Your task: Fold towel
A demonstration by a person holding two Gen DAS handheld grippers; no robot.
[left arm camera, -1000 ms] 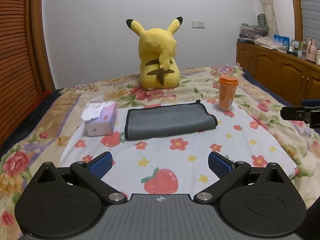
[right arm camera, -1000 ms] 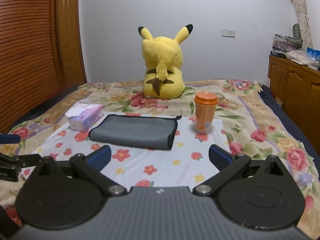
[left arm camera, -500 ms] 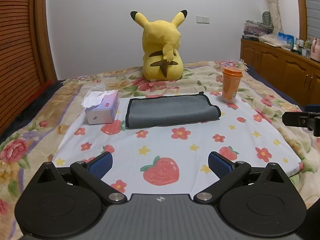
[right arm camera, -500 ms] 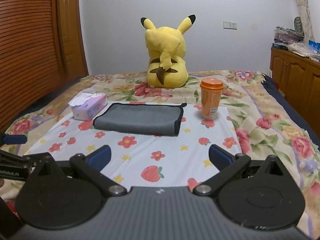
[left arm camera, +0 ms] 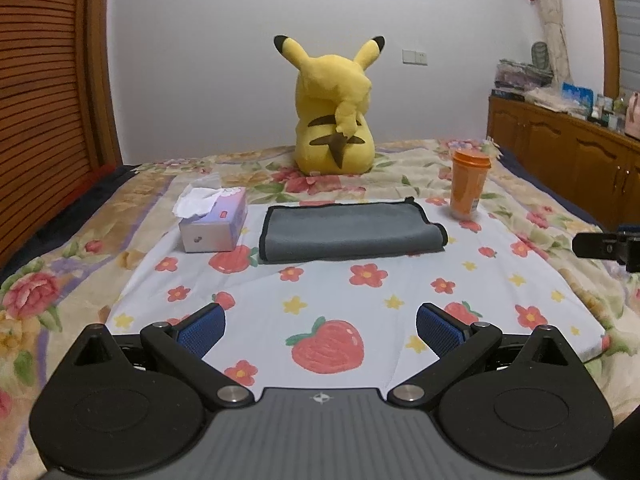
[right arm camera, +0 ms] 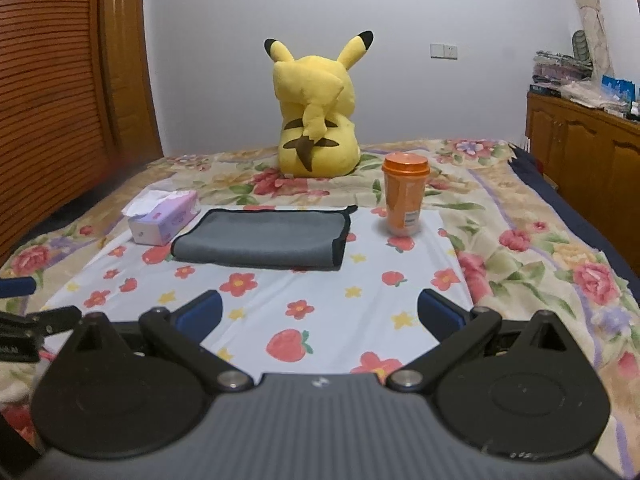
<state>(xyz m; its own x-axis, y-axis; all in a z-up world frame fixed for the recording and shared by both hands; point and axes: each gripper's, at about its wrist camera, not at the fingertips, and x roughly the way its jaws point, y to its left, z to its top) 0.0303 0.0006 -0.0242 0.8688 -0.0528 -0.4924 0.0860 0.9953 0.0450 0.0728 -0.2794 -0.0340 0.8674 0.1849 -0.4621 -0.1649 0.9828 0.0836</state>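
A grey towel [left arm camera: 348, 232] with black trim lies folded flat on the white flowered cloth [left arm camera: 340, 300] on the bed; it also shows in the right wrist view [right arm camera: 264, 238]. My left gripper [left arm camera: 320, 326] is open and empty, held over the cloth's near part, well short of the towel. My right gripper [right arm camera: 320, 314] is open and empty too, equally short of the towel. Part of the right gripper shows at the right edge of the left wrist view [left arm camera: 608, 246].
A tissue box [left arm camera: 212, 220] stands left of the towel. An orange lidded cup [left arm camera: 468, 184] stands to its right. A yellow plush toy [left arm camera: 334, 120] sits behind. Wooden cabinets [left arm camera: 568, 152] run along the right, a slatted wooden door [left arm camera: 44, 100] along the left.
Both grippers have drawn back and tilted lower, so the towel sits higher and farther in both views. The towel, box and cup have not moved. Both grippers stayed open.
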